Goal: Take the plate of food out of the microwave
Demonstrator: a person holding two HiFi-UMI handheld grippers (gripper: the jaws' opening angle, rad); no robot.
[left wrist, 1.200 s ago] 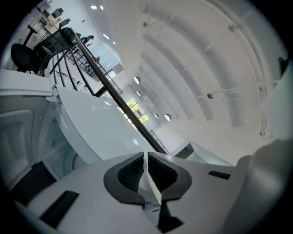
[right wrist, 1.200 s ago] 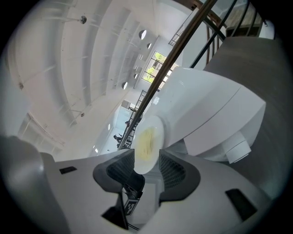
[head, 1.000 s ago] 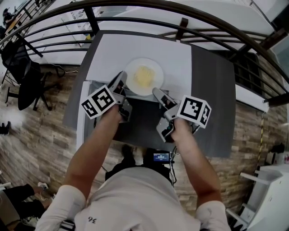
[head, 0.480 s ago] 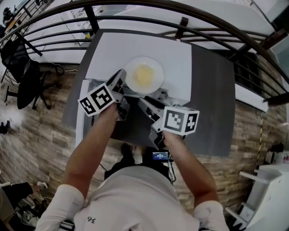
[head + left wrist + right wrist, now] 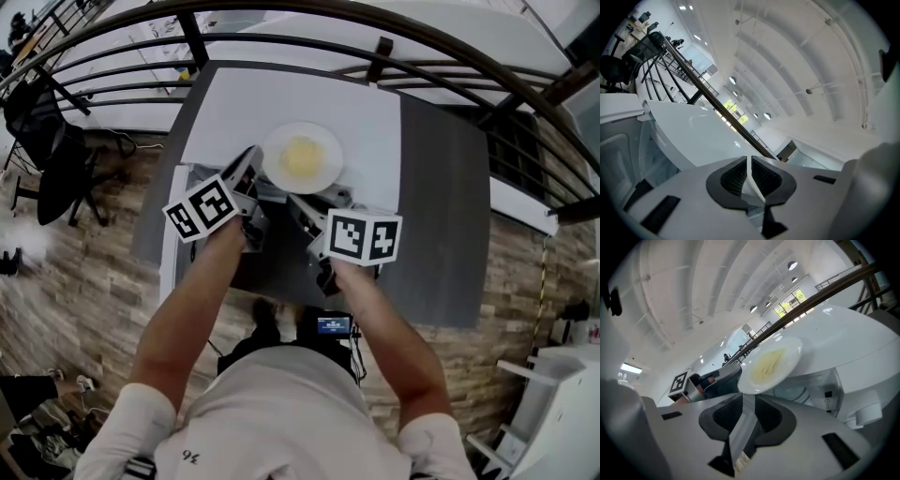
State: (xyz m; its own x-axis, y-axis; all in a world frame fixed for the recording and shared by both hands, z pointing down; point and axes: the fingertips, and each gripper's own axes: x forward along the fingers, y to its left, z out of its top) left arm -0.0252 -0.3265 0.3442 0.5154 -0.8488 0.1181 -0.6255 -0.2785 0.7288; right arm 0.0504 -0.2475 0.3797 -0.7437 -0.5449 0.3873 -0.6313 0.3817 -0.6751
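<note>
A white plate (image 5: 302, 157) with yellow food hangs over the microwave's white top (image 5: 281, 98). My left gripper (image 5: 253, 170) is shut on the plate's left rim, which shows as a thin white sliver between the pads (image 5: 749, 171). My right gripper (image 5: 293, 201) sits at the plate's near edge, turned on its side. In the right gripper view the plate (image 5: 771, 364) tilts just above the right gripper (image 5: 746, 401). Its jaws are closing, a narrow gap still shows between the pads, and the rim stands at their tips without being pinched. The left gripper (image 5: 719, 379) shows behind the plate.
The microwave's open cavity with its glass turntable (image 5: 799, 391) lies to the right of the plate. Its open door (image 5: 171, 225) stands at the left. A dark grey tabletop (image 5: 441, 206) surrounds the microwave, with black railings (image 5: 375, 47) beyond it and a brick-pattern floor (image 5: 84, 281).
My right gripper has left the plate's right rim, swung left under its near edge and rolled onto its side. The plate and my left gripper have barely moved.
</note>
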